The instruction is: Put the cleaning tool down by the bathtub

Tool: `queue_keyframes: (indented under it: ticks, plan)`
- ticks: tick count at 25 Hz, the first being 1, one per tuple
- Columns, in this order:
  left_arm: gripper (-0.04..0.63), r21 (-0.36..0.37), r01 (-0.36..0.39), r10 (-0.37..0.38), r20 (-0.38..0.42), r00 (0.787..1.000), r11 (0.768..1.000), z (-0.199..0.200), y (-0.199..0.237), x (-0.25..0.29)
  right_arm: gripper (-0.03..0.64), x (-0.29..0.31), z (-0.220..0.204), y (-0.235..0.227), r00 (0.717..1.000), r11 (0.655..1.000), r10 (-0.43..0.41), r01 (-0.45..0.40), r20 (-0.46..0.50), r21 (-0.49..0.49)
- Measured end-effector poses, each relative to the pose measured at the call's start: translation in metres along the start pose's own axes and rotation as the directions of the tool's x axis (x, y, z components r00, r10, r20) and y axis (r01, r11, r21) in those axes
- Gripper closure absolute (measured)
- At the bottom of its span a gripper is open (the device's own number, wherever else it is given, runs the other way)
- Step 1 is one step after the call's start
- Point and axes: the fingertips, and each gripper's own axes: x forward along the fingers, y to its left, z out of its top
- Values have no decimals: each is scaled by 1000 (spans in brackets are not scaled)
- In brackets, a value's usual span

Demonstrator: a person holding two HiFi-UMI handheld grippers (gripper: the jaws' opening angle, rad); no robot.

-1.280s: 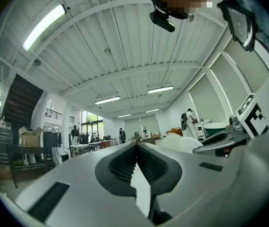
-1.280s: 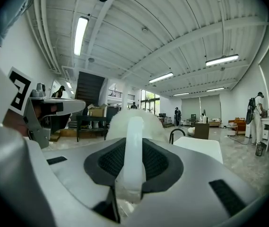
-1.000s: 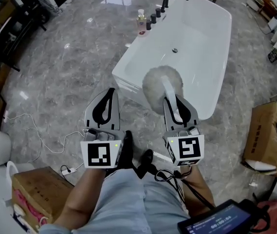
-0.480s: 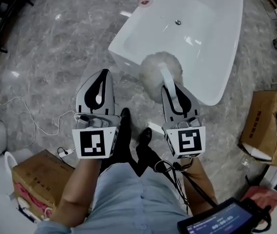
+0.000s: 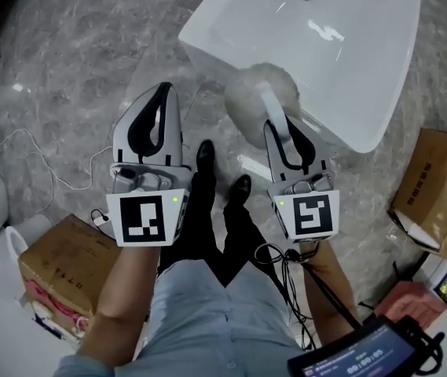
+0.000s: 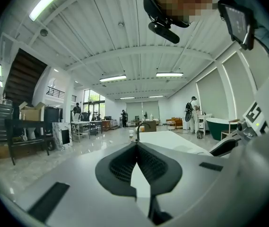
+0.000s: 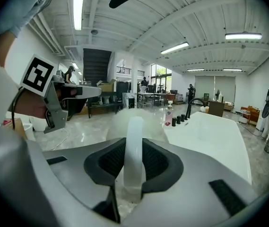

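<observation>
The cleaning tool is a fluffy white duster head (image 5: pixel 261 100) on a white handle (image 5: pixel 275 124). My right gripper (image 5: pixel 281 133) is shut on that handle, with the head hanging against the near outer wall of the white bathtub (image 5: pixel 221 53), above the grey marble floor. In the right gripper view the handle (image 7: pixel 134 155) runs up between the dark pads to the fluffy head (image 7: pixel 124 118), with the bathtub (image 7: pixel 210 136) to its right. My left gripper (image 5: pixel 163 93) hangs over the floor left of the tool, its tips together and nothing held (image 6: pixel 136 145).
A cardboard box (image 5: pixel 50 277) stands at the lower left and another (image 5: pixel 431 191) at the right. A white cable (image 5: pixel 50 171) trails over the floor at the left. The person's black shoes (image 5: pixel 205 159) are between the grippers. A soap bottle (image 7: pixel 169 115) and a black faucet stand at the tub's far end.
Both grippers have sunk toward the floor and come closer to the tub's near corner. The duster stays held in the right gripper; the left stays closed and empty.
</observation>
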Motion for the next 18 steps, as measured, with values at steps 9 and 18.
queue_keyframes:
  ticks: [9,18]
  plan:
    - [581,-28,28,-29,-31,999,999,-60,11,28,514,53,-42,13,999,999,46,-45,12,-15]
    - [581,-49,49,-52,-63,997,998,-128,24,54,514,104,-99,15,996,996,81,-83,-43,-31]
